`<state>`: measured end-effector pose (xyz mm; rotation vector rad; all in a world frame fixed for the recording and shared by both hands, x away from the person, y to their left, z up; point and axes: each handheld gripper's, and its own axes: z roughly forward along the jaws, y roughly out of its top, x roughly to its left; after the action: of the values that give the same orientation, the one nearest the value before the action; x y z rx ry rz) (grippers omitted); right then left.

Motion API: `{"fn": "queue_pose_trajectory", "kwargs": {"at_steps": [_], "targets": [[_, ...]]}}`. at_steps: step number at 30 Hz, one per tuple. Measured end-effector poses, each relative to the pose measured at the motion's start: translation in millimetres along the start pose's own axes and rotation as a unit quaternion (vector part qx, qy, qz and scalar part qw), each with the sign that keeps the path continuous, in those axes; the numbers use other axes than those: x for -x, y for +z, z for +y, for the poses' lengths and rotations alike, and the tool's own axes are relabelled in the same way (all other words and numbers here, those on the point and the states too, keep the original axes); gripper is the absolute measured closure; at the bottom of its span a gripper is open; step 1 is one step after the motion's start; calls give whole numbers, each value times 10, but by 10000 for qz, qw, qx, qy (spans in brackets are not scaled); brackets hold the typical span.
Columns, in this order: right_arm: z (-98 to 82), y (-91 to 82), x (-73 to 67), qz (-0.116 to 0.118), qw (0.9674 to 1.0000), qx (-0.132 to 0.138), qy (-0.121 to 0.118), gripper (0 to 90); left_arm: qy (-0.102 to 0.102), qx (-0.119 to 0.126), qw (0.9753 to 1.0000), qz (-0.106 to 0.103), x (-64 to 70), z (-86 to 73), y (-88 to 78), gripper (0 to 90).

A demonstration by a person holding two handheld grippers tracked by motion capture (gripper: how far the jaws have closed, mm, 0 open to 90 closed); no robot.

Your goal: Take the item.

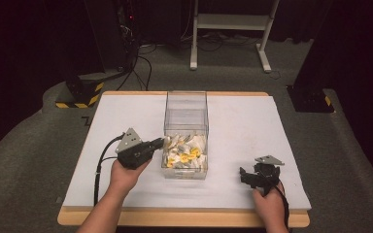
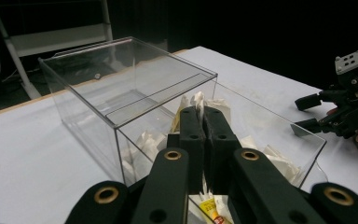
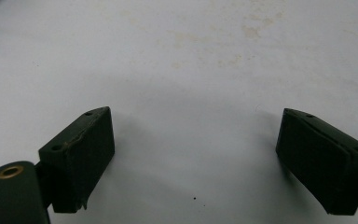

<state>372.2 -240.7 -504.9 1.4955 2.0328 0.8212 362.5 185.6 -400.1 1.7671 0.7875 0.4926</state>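
Pinching a white packet (image 2: 198, 101) over the clear box (image 1: 186, 133) at the table's (image 1: 252, 121) middle, the left gripper (image 1: 164, 142) risks dropping it if jostled, while the right gripper (image 1: 243, 174) rests spread near-right.

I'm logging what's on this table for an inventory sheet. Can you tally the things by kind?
Clear plastic box: 1
Handheld grippers: 2, the left gripper and the right gripper
Heap of small packets in the box: 1, too jumbled to count singly
Total: 4
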Motion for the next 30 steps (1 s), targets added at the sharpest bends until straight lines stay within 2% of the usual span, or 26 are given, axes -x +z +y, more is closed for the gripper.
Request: {"fn": "queue_pose_trajectory", "kwargs": {"at_steps": [17,30], "targets": [[0,0,0,1,10000,0,4,114,-65,77,9997,228,-151,-74,-169,874],[0,0,1,1,10000,-2,8,114,-187,92,9989,419,-265,-151,-291,874]]}}
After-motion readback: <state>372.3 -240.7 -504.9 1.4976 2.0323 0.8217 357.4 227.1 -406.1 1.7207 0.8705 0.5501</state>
